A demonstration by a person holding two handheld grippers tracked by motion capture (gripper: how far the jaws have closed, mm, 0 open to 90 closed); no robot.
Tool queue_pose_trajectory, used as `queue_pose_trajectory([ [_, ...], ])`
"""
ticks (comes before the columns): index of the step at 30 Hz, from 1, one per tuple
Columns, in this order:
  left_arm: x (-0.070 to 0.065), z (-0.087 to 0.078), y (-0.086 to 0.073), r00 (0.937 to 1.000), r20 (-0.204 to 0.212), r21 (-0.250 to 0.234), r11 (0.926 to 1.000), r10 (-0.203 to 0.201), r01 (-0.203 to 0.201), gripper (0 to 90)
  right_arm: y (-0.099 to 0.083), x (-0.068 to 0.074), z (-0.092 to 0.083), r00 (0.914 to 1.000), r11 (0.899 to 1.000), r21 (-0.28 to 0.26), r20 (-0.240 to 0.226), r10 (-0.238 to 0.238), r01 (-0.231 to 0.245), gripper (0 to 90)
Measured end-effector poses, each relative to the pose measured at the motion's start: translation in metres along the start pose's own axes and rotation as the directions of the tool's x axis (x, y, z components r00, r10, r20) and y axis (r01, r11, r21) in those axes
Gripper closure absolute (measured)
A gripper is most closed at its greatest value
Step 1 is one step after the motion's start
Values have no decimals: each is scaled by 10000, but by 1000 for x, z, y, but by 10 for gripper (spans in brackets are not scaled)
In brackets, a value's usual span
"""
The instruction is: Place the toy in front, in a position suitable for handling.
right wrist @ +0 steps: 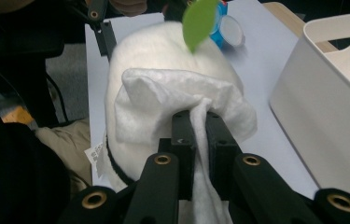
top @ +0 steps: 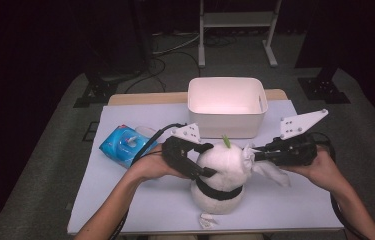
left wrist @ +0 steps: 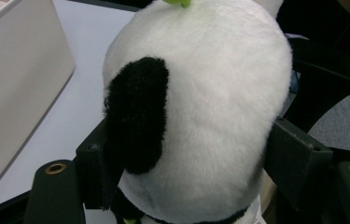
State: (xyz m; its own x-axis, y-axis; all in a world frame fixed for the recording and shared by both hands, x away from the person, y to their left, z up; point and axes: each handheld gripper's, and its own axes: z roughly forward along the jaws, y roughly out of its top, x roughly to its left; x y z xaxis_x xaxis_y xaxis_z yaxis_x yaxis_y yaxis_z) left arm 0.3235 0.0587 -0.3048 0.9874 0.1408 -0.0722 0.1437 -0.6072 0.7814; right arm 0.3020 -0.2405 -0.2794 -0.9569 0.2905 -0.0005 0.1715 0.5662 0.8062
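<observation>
A white plush toy [top: 221,175] with a black ear patch, a black collar and a small green leaf on top stands upright at the near middle of the grey-white table [top: 140,200], just in front of the white plastic bin [top: 226,104] at the far side; the left gripper [top: 206,159] brackets the toy's head from the left, and in the left gripper view its two jaws sit against either flank of the plush, pressing lightly into the fur, so it reads as clamped on the head to steady it; the right gripper [top: 253,156] comes in from the right with its jaws pinched together on a white wipe [right wrist: 186,100], whose bunched front lies against the right side of the head while a loose tail hangs down toward the table; a blue pack of wipes [top: 125,145] lies well to the left, with a sewn label poking out at the toy's near base; the work in hand looks like wiping the toy's head while the other gripper holds it still; the risks from here, as I judge them: the soft, round head could squirm out of the left hold if the wiping pushes hard leftward, tipping the toy over; the thin wipe could slip from the narrow pinch or drag and fold up; and the hanging tail might catch under the toy or on the collar
</observation>
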Motion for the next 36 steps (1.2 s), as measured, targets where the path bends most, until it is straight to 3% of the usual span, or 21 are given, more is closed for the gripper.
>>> queue_pose_trajectory([
  [4,-2,2,2,10000,19,90,10000,40,-40,269,13,2,4,9993,9985,410,80,-372,368,833],
  [10,-3,4,1,9999,86,47,9999,109,-109,269,19,2,7,9993,9993,110,-103,-369,370,833],
  [18,0,6,-5,9997,119,-190,9995,-231,234,188,14,2,12,9993,9967,727,-80,-353,358,834],
  [29,3,18,-19,9983,376,27,9990,-442,441,111,3,0,10,9999,9967,800,-140,-83,94,836],
  [32,4,19,-22,9982,451,-250,9988,-407,419,123,1,-1,9,9998,9968,803,-169,-43,57,836],
  [36,4,17,-22,9979,455,-639,9968,-455,483,260,0,-1,7,9998,9973,730,-191,36,-22,835],
])
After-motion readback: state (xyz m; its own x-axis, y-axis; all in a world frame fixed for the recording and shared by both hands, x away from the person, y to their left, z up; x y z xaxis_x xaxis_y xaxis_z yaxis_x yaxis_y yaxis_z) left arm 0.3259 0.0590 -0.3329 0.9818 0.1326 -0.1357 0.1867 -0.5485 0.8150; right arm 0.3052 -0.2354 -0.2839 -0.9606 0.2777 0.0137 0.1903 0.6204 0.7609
